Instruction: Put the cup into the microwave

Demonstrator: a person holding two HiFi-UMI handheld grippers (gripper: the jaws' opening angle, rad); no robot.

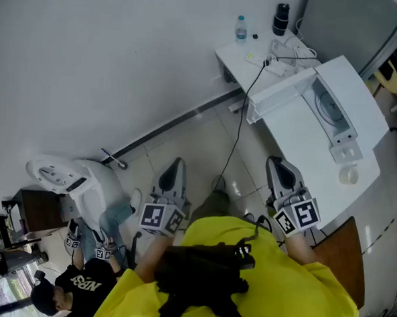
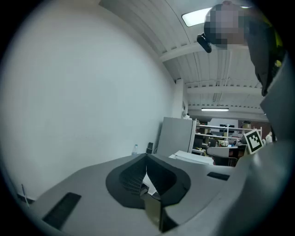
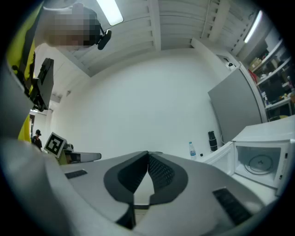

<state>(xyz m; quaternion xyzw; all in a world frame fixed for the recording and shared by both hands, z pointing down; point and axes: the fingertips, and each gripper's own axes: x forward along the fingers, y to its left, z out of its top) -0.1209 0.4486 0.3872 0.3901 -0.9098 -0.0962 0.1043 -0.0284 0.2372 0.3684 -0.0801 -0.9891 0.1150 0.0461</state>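
A small white cup [image 1: 349, 174] stands on the white table [image 1: 295, 127] near its front right corner. Behind it is the white microwave [image 1: 342, 89] with its door [image 1: 281, 91] swung open. The right gripper view shows the glass turntable [image 3: 260, 162] inside the microwave [image 3: 265, 159], far off to the right. My left gripper [image 1: 177, 162] and right gripper [image 1: 273, 162] are held side by side over the tiled floor, short of the table. Both are shut with nothing between the pads. The left gripper [image 2: 146, 157] and right gripper [image 3: 148, 154] point about level toward the white wall.
A water bottle [image 1: 241, 28], a black flask [image 1: 281, 19] and a power strip [image 1: 286, 58] sit at the table's far end, with a black cable [image 1: 235, 145] hanging to the floor. A white machine [image 1: 73, 179] and a seated person [image 1: 77, 284] are at lower left.
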